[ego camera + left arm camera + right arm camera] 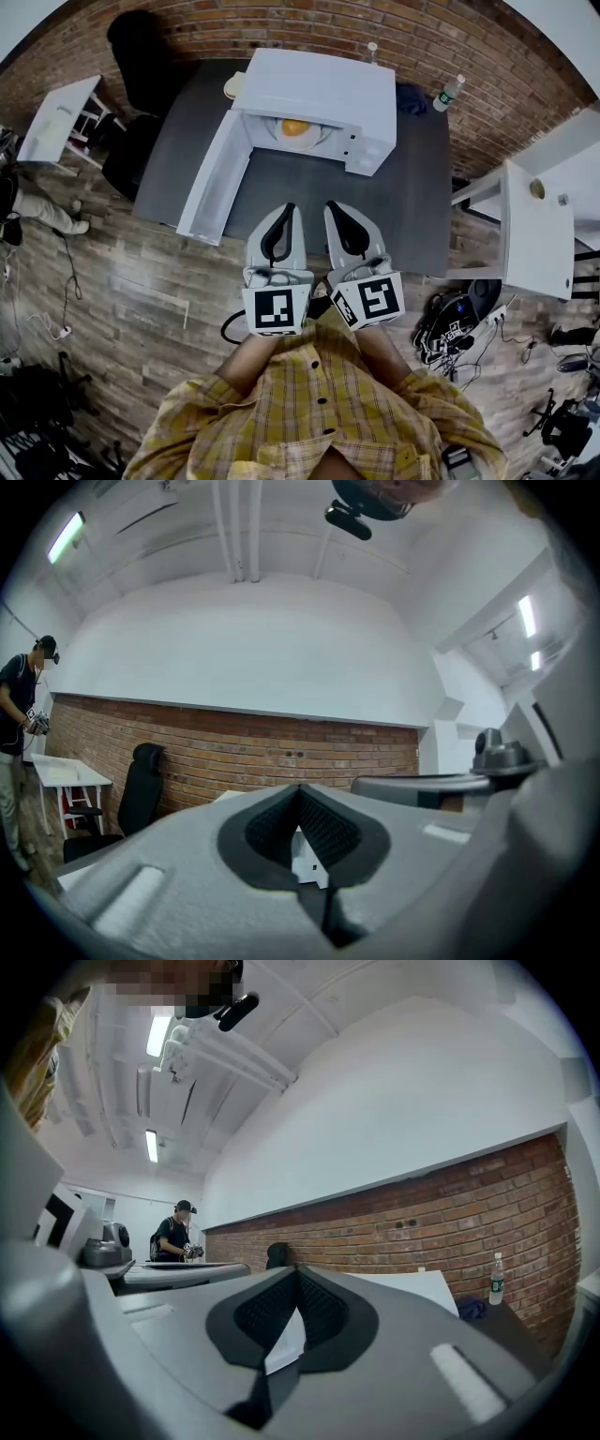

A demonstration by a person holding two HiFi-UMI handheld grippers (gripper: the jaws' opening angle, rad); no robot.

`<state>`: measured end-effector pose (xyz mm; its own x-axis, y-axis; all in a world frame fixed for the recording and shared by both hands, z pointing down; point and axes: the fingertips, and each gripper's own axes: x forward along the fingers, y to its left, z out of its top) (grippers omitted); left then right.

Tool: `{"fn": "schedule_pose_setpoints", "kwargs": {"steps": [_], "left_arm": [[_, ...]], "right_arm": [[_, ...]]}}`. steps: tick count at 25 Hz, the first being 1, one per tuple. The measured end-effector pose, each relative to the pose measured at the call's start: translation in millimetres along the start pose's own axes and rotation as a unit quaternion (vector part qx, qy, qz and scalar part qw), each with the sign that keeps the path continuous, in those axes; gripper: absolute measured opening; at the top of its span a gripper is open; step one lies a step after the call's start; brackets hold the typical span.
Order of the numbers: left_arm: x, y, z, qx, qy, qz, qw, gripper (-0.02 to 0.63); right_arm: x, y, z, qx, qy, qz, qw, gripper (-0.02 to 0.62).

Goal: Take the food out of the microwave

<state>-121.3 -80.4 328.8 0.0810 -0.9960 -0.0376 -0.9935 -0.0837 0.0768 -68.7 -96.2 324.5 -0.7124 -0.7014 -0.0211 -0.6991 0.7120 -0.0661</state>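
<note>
With the microwave (323,89) door (214,178) open, the orange food (294,127) sits inside, well ahead of the jaws, and both the left gripper (286,210) and right gripper (336,208) are closed and empty, so reaching in, grasping and lifting out all remain.

Left hand-held gripper (300,794) jaws closed together, nothing between them. A bit of white microwave (307,862) shows through the gap below the tips. Brick wall (244,752) behind. Black chair (141,789) at left, person (19,714) far left by a white table (66,772).
</note>
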Motion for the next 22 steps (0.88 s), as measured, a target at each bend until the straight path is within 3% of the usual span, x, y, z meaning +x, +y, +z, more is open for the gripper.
{"fn": "schedule_pose_setpoints", "kwargs": {"steps": [22], "left_arm": [[91.6, -10.3, -22.6, 0.018, 0.026, 0.031, 0.999, -0.002]], "right_arm": [[53.7, -71.8, -16.6, 0.011, 0.014, 0.043, 0.999, 0.005]]}}
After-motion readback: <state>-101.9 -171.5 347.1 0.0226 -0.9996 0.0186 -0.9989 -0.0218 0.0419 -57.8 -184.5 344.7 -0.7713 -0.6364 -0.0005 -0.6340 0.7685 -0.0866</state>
